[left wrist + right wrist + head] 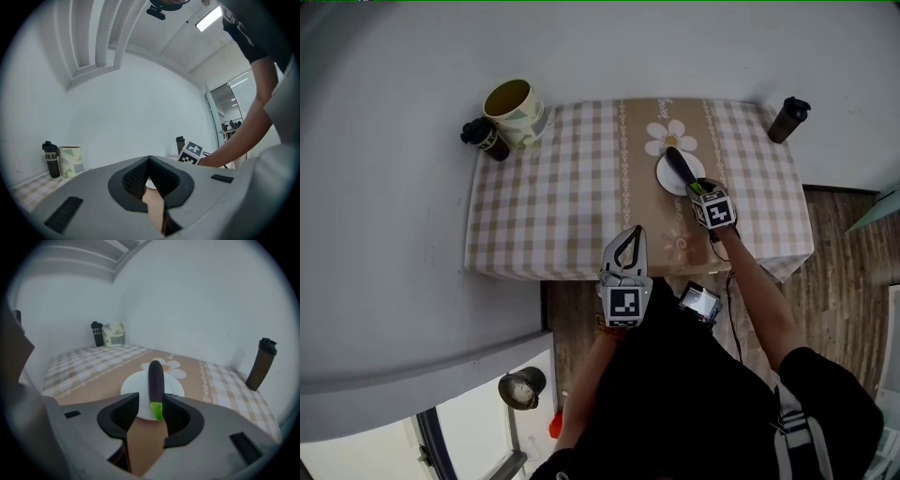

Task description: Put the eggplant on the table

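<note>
Eggplant (pixel 156 380) lies on the white plate (pixel 130 386) on the desk (pixel 89 376), long axis in line with the right hand-held gripper (pixel 151 401), stem end between its spread jaws; left hand-held gripper (pixel 149 161) pressed together, empty, farther off.

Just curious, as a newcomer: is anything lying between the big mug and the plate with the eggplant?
No. The head view shows only bare checked tablecloth between the mug and the plate holding the eggplant.
</note>
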`<state>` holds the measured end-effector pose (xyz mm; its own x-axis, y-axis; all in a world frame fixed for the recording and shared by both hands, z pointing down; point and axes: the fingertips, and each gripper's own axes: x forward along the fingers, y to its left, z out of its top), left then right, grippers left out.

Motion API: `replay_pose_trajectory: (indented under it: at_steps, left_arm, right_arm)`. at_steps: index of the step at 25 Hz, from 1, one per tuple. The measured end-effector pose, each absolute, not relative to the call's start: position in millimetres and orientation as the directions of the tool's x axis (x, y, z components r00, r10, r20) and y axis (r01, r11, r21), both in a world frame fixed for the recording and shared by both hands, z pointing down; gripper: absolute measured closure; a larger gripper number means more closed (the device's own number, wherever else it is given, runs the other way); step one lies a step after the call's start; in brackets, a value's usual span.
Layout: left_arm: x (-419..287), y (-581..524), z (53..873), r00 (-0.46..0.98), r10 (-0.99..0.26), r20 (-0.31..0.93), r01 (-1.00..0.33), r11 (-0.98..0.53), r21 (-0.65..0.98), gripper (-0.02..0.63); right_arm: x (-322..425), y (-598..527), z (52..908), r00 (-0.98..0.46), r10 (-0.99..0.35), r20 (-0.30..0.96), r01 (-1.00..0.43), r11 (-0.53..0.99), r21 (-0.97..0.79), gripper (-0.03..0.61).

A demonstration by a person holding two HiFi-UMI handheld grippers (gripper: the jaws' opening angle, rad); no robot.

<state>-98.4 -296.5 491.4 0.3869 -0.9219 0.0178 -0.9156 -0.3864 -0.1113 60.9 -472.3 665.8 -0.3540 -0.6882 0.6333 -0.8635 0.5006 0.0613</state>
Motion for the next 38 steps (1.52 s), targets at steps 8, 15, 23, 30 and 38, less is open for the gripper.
replay_pose_trajectory:
  at_steps: [8, 15, 23, 30, 38]
  left_arm:
    - [-89, -297, 485, 0.412, -0.911, 0.007, -0.906, -0.41, -0.107, 0.611]
    - [-85, -281, 479, 0.432, -0.902, -0.018, -0.898, -0.428, -0.099, 0.611]
    - [-70, -251, 478, 0.475, -0.88, -0.021, -0.876, -0.471, -0.104, 0.611]
    - [-68, -232, 478, 0.493, -0.87, -0.018, -0.866, -0.489, -0.105, 0.611]
    - [-62, -223, 474, 0.502, -0.864, -0.032, -0.861, -0.495, -0.12, 0.611]
  right_arm:
    - [48, -468, 617, -0.411, -0.722, 0.557, -0.844, 0.532, 0.067, 0.416]
    - [37, -430, 571, -0.452, -0.757, 0.472, -0.829, 0.552, 0.092, 0.417]
    - [33, -364, 534, -0.473, -0.797, 0.376, -0.832, 0.544, 0.109, 0.416]
    - [28, -305, 515, -0.474, -0.829, 0.298, -0.851, 0.518, 0.087, 0.417]
    - [31, -259, 495, -0.44, -0.873, 0.209, -0.882, 0.464, 0.084, 0.419]
